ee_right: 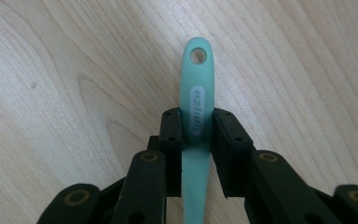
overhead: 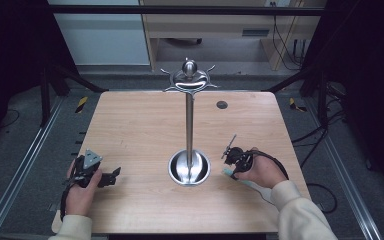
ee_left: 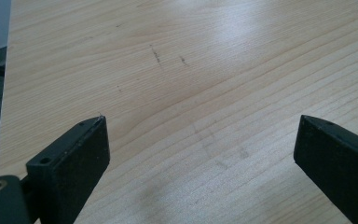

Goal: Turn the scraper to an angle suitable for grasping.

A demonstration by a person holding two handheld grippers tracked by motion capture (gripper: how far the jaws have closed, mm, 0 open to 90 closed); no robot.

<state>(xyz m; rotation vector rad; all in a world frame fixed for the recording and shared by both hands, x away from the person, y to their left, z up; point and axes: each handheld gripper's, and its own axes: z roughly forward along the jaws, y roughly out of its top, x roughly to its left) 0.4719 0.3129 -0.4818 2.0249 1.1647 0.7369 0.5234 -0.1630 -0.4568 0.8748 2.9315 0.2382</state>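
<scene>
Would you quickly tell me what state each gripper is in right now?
Left gripper: open, nothing between its jaws, over the table.
Right gripper: shut on the teal handle, which has a hole at its tip.

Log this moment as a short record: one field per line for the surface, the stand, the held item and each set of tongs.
surface: wooden table, light grain
stand: metal stand with a round base at the table's middle, upright pole, curved hooks at the top
held item: turquoise handle with a hole at its end, lying along the tabletop
right tongs: right tongs closed on the turquoise handle, one jaw on each side of it
left tongs: left tongs open wide over bare wood, nothing between them
hands: one on each gripper, near the table's front edge
</scene>
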